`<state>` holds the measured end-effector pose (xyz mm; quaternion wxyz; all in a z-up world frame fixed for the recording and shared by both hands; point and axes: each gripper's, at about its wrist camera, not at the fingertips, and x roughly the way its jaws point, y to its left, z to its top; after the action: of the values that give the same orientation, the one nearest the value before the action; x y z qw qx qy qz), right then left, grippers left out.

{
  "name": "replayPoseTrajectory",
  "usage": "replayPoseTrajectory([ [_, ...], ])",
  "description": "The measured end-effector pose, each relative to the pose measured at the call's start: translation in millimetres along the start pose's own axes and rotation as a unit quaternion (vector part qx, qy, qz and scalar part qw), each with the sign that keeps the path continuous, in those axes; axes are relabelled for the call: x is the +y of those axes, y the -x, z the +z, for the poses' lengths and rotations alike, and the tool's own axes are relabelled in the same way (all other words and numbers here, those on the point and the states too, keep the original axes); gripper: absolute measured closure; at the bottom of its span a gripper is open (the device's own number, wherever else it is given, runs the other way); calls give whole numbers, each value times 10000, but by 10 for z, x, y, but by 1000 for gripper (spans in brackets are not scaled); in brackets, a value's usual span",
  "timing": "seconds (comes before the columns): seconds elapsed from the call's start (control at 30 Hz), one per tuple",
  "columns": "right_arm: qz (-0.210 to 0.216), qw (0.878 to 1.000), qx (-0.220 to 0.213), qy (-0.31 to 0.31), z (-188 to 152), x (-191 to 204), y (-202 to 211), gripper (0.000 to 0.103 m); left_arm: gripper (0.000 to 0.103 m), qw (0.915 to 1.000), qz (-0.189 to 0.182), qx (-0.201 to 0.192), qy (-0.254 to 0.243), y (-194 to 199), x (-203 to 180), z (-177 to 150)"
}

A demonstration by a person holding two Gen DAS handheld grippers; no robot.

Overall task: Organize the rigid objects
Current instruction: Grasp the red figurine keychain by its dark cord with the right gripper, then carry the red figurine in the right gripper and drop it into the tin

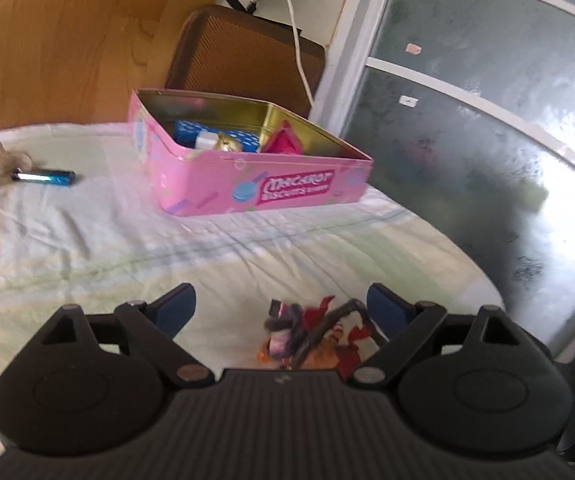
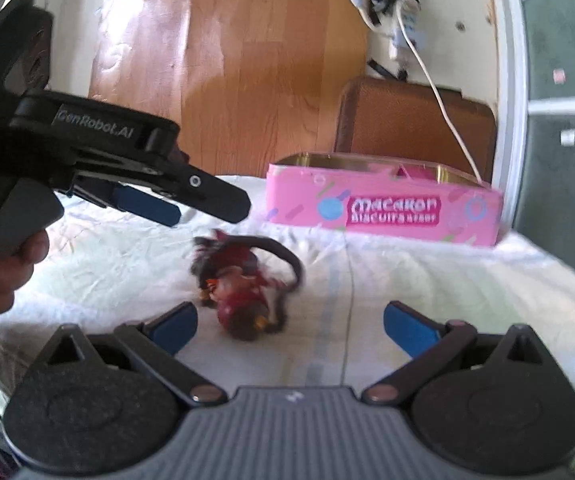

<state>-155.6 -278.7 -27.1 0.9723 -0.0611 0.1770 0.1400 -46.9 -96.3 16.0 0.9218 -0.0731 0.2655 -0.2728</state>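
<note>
A small red and dark figurine [image 1: 311, 332] lies on the white bedsheet [image 1: 87, 248], between the fingers of my open left gripper [image 1: 281, 312]. In the right wrist view the figurine [image 2: 243, 288] lies just ahead of my open, empty right gripper [image 2: 289, 320], nearer its left finger. The left gripper [image 2: 207, 204] hovers above and left of the figurine there. An open pink biscuit tin [image 1: 247, 168] stands further back and holds blue, white, gold and pink items. The tin also shows in the right wrist view [image 2: 387, 208]. A blue lighter [image 1: 45, 177] lies left of the tin.
A tangle of pale string [image 1: 1, 158] lies next to the lighter. A brown chair back [image 1: 247, 52] stands behind the tin, with a white cable [image 1: 299, 40] hanging over it. A frosted glass door [image 1: 487, 120] runs along the bed's right edge. A wooden panel [image 2: 227, 64] stands behind.
</note>
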Motion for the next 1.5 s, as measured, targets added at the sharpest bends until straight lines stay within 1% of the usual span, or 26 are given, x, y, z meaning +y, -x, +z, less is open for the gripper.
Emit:
replayPoseTrajectory([
  [0.03,20,10000,15,90,6,22,-18,2,19,10000,-69,57,-6,-19,3,-7],
  [0.1,89,9998,107,151,6,47,-57,7,23,9998,-133,162,-43,-65,-1,-23],
  [0.13,147,9997,160,124,-1,41,-86,11,30,9996,-176,216,-55,-84,-4,-33],
  [0.17,226,9995,216,80,-7,30,-118,17,34,9993,-238,277,-64,-111,-14,-42],
  [0.2,270,9993,256,49,-19,20,-142,23,42,9988,-326,363,-82,-147,-30,-54],
  [0.23,283,9991,316,24,-27,20,-171,37,44,9983,-372,435,-107,-178,-40,-66],
  [0.27,329,9988,362,-11,-34,11,-197,47,46,9979,-429,470,-121,-210,-59,-84],
  [0.3,437,9985,331,-80,-42,-11,-207,54,52,9974,-432,551,-158,-251,-83,-100],
  [0.33,487,9982,322,-146,-34,-37,-220,62,53,9973,-372,581,-231,-276,-89,-121],
  [0.37,525,9980,326,-158,-23,-62,-227,63,54,9975,-382,553,-195,-282,-92,-119],
  [0.43,574,9980,212,-146,36,-83,-222,65,53,9979,-449,454,-117,-271,-92,-36],
  [0.5,485,9988,10,61,173,-94,-244,65,53,9983,-444,282,-233,-238,-97,125],
  [0.63,500,9979,-304,282,589,-208,-415,65,54,9989,-211,-68,-413,-236,-115,625],
  [0.77,528,9960,-571,451,1069,-352,-755,66,54,9984,22,-248,-510,-373,-53,1166],
  [0.83,511,9959,-602,444,1233,-432,-971,66,54,9984,110,-253,-497,-532,29,1393],
  [0.9,520,9965,-533,373,1365,-512,-1221,66,54,9991,213,-198,-307,-725,142,1563],
  [1.0,546,9977,-334,216,1452,-640,-1631,66,53,9991,375,-97,-150,-1001,291,1694],
  [1.13,595,9982,100,-64,1461,-751,-2158,66,54,9976,689,117,12,-1389,501,1753],
  [1.2,510,9981,324,-101,1446,-753,-2387,66,49,9951,943,264,137,-1573,605,1758],
  [1.23,428,9981,422,-93,1436,-741,-2497,63,49,9932,1104,315,199,-1628,644,1764],
  [1.27,333,9984,442,-101,1426,-731,-2551,56,48,9914,1248,320,242,-1656,675,1766],
  [1.3,261,9987,419,-125,1423,-730,-2586,53,48,9907,1288,291,319,-1644,716,1764],
  [1.33,262,9988,358,-193,1406,-738,-2581,50,45,9900,1331,240,388,-1608,752,1772],
  [1.4,325,9984,243,-394,1360,-771,-2519,50,44,9917,1173,27,525,-1423,824,1762],
  [1.47,252,9986,66,-457,1332,-791,-2381,50,43,9915,1133,-260,580,-1120,895,1724],
  [1.5,181,9986,-45,-490,1311,-789,-2286,50,41,9912,1110,-372,625,-962,944,1690],
])
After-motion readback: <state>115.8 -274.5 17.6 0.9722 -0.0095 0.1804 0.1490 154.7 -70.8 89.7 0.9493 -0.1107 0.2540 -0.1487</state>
